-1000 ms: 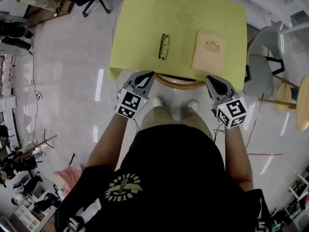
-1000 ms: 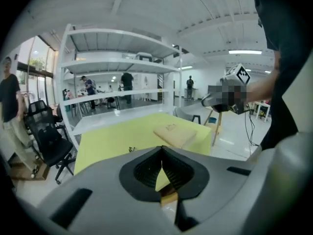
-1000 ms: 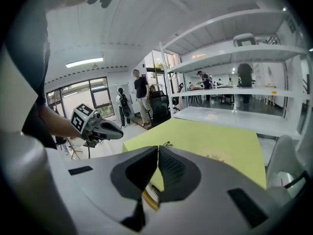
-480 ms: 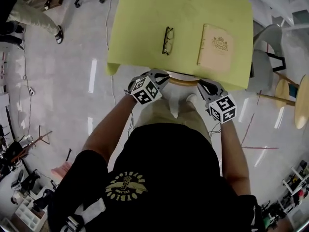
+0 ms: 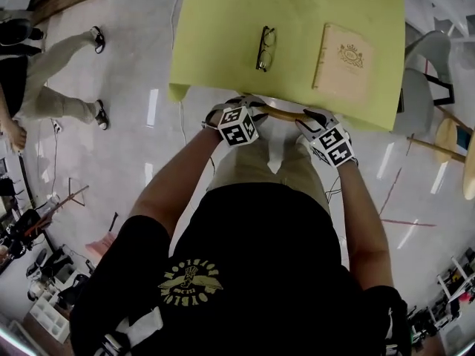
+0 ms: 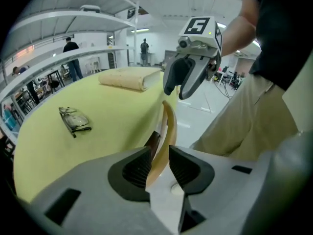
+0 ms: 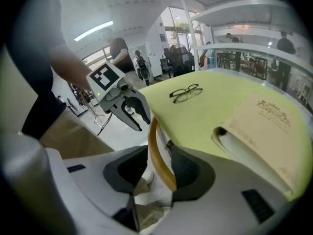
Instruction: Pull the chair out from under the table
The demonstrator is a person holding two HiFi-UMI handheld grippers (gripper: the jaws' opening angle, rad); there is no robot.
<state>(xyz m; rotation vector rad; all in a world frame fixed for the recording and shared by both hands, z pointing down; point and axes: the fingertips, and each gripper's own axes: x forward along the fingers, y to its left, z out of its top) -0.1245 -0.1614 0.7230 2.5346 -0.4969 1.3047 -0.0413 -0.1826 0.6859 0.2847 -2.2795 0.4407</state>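
The left claw (image 5: 252,108) stands released, its jaws just opened, astride the curved pale-wood top rail of the chair (image 5: 286,114). Its pads seem barely clear of the wood, though the gap is slight. The chair sits tucked under the yellow-green bench (image 5: 223,43), with only that rail showing at the near edge. Black-rimmed glasses (image 5: 266,48) lie on top. The right claw (image 5: 310,119), likewise just opened, straddles the rail loosely, near a tan closed book (image 5: 345,61).
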